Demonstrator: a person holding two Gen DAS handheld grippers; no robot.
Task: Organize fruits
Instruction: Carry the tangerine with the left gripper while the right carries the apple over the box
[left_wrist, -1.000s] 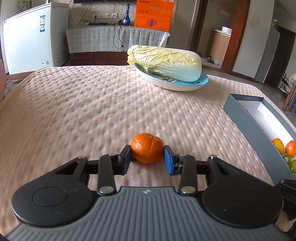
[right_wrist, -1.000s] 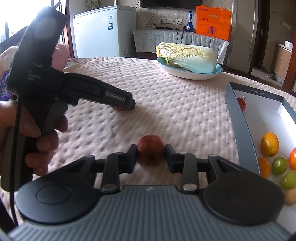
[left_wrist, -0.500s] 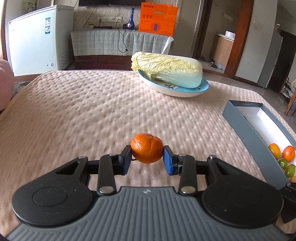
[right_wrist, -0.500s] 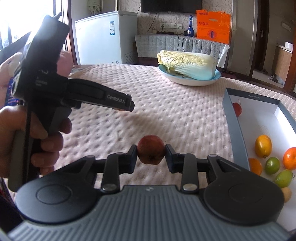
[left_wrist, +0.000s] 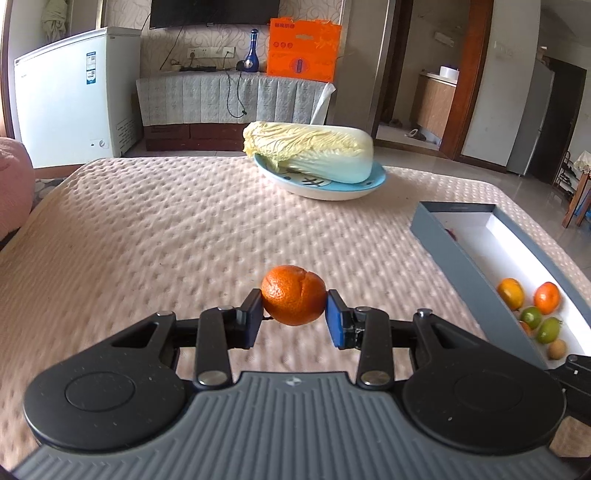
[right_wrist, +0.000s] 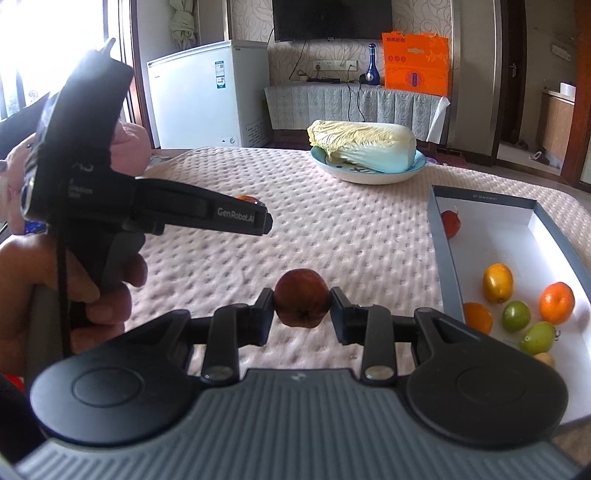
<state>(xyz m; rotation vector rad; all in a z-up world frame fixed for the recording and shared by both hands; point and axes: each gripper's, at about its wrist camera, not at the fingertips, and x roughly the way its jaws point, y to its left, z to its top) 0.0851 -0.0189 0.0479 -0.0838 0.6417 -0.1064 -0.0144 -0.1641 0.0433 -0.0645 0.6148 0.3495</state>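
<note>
Two wrist views look out over a surface (left_wrist: 147, 229) covered in a pink, dimpled cloth. In the left wrist view, the left tool (left_wrist: 294, 317) sits at the lower centre of the frame, its two blue pads pressed against the sides of an orange (left_wrist: 293, 294), which is held clear above the cloth. In the right wrist view, the right tool (right_wrist: 302, 310) is likewise at lower centre, narrowly parted and clamped on a dark red fruit (right_wrist: 301, 297) lifted off the cloth. At the left of that frame a hand (right_wrist: 74, 291) grips the handle of the left tool, which reaches toward the middle of the picture. A grey box (right_wrist: 441, 258) with a white inside lies at the right edge of both views, and holds several fruits: one red in its far corner, and orange, yellow and green ones toward the near end. Beyond, at upper centre, a cabbage (left_wrist: 310, 151) lies on a blue plate (left_wrist: 325, 188). A white freezer (left_wrist: 70, 96) stands at the upper left.
</note>
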